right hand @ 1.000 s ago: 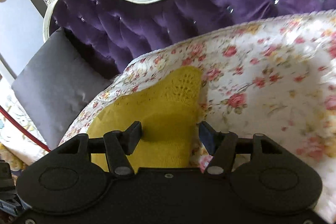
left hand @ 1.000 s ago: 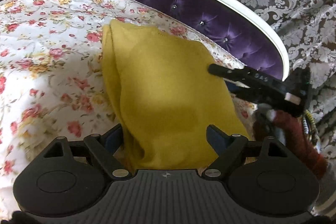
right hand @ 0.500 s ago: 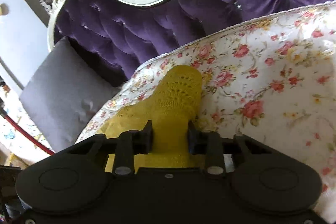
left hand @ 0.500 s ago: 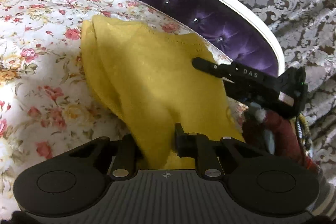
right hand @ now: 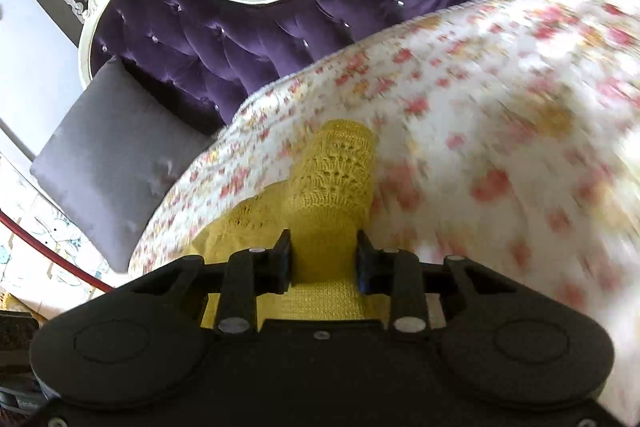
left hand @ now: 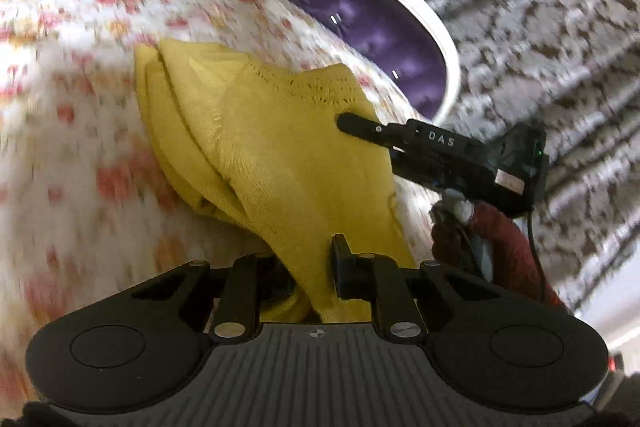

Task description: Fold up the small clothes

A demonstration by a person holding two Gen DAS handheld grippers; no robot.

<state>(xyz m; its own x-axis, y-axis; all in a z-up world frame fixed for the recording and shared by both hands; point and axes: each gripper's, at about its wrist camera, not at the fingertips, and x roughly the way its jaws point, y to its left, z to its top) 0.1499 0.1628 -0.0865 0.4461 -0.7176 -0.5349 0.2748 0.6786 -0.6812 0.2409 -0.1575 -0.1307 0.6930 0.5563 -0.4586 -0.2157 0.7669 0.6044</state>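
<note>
gripping yellow knit garment (left hand: 288, 163) | left hand-held gripper (left hand: 308, 267) clamped on it | right hand-held gripper (right hand: 324, 259) clamped on it

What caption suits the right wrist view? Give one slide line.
Right hand-held gripper shut on yellow knit garment over floral bedspread.

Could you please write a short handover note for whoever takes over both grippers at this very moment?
Left gripper: shut on the near edge of the yellow knit garment.
Right gripper: shut on a bunched part of the same garment, by its lace-knit end.
Garment lies partly lifted on the floral bedspread, near the purple headboard.
Done: both grips taken.
Left: carry the held edge over, lay it flat, release.
</note>
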